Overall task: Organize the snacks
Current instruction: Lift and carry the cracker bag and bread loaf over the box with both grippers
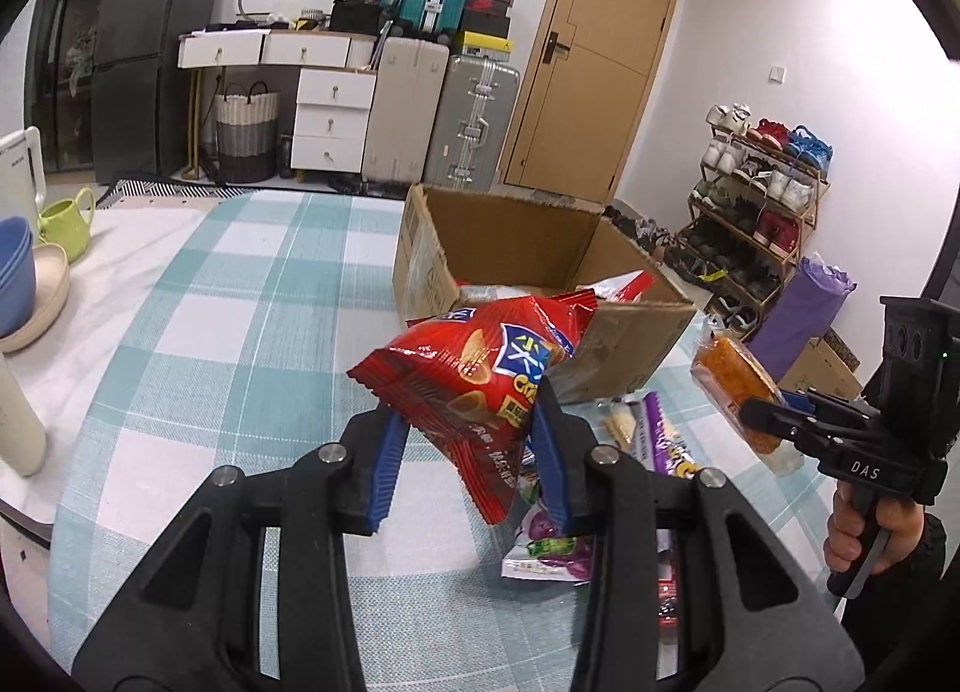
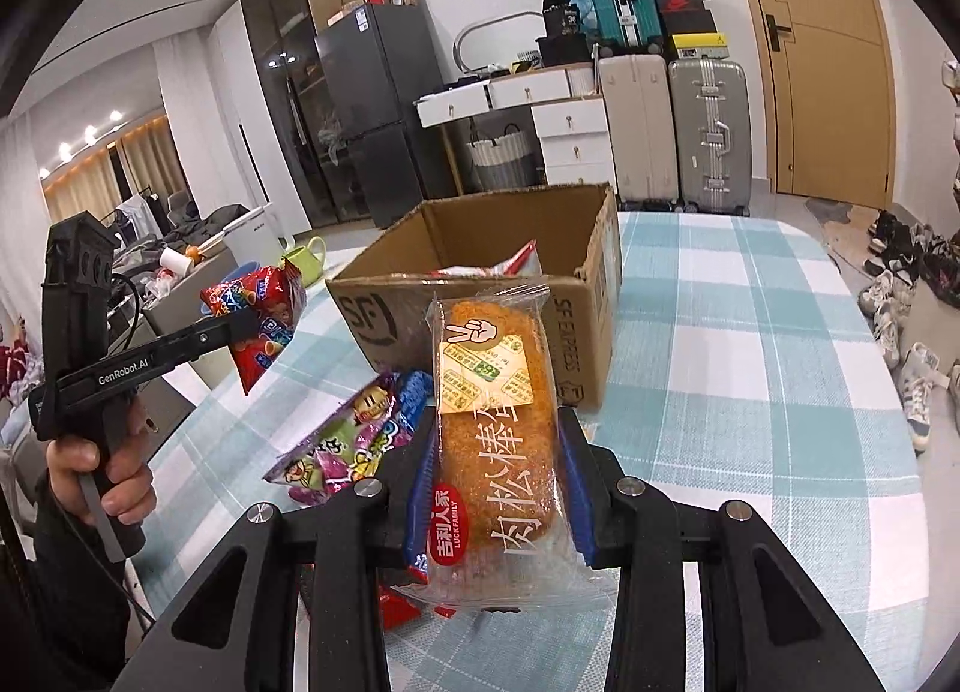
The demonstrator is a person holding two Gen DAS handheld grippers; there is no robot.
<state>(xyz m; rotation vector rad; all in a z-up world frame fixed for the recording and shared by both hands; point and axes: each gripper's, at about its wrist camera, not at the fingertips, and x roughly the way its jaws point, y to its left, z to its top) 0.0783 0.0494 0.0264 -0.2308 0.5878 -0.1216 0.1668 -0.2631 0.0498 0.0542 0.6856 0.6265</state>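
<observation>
- Snacks held aloft on both sides: the left tool (image 1: 474,452) is clenched on a red chip bag (image 1: 480,368), its blue pads (image 1: 384,470) pinching the lower part of the pack, which hangs clear of the counter (image 1: 240,284).
- The right tool (image 2: 498,482) is clenched on a clear-wrapped meat-floss bread (image 2: 498,434); the long axis of the bread runs straight ahead along the fingers, toward the cardboard box (image 2: 480,296).
- The box stands open-topped on the checked counter, directly ahead of both tools and slightly below the held packs. At least one red packet (image 2: 522,260) already lies inside.
- From the left wrist view the chip bag's upper edge overlaps the near wall of the box (image 1: 630,332); by my reading the left hand is the nearer of the two to the opening.
- The near wall is the edge to clear: either pack would likely need to pass above that rim before release.
- Loose snacks remain on the counter between the tools and the box: a purple candy bag (image 2: 342,440) and a blue packet (image 2: 414,392) beside it.
- Open counter lies to the right of the box and to the left toward the bowls (image 1: 24,284) and green cup (image 1: 66,218); the two tools are well apart, so they should not crowd each other.
</observation>
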